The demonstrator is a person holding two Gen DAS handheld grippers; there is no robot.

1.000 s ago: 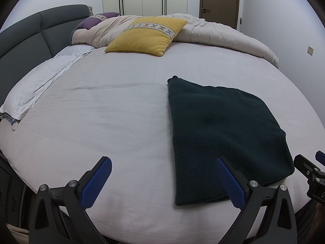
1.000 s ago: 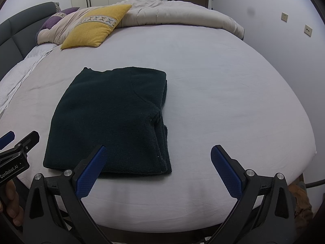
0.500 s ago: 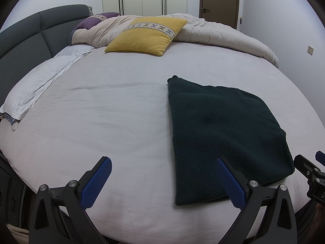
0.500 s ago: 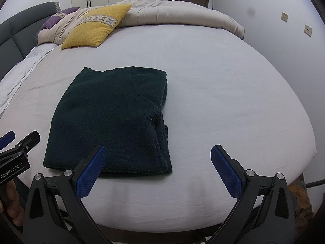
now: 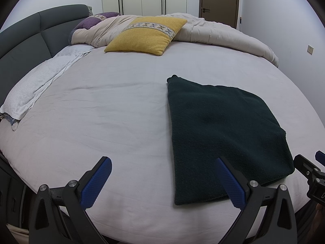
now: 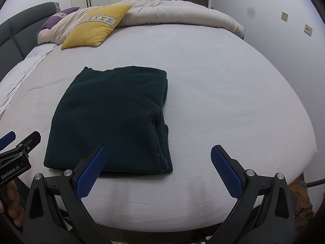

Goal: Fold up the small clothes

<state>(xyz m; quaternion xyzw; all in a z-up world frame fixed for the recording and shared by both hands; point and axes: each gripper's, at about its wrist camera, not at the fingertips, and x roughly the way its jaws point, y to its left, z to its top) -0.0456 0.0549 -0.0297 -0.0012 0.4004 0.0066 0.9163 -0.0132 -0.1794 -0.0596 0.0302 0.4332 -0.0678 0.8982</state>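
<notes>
The dark green knitted garment [image 6: 109,120] lies folded flat at the bed's six o'clock edge, both the left gripper [image 5: 162,181] and right gripper [image 6: 157,169] spread wide and empty; a careless one-layer pinch could drag the stack apart.

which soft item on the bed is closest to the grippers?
The folded dark green garment, flat on the sheet near the bed's front edge, just ahead of both open grippers. The yellow pillow, purple pillow and beige duvet lie far back by the headboard.
</notes>
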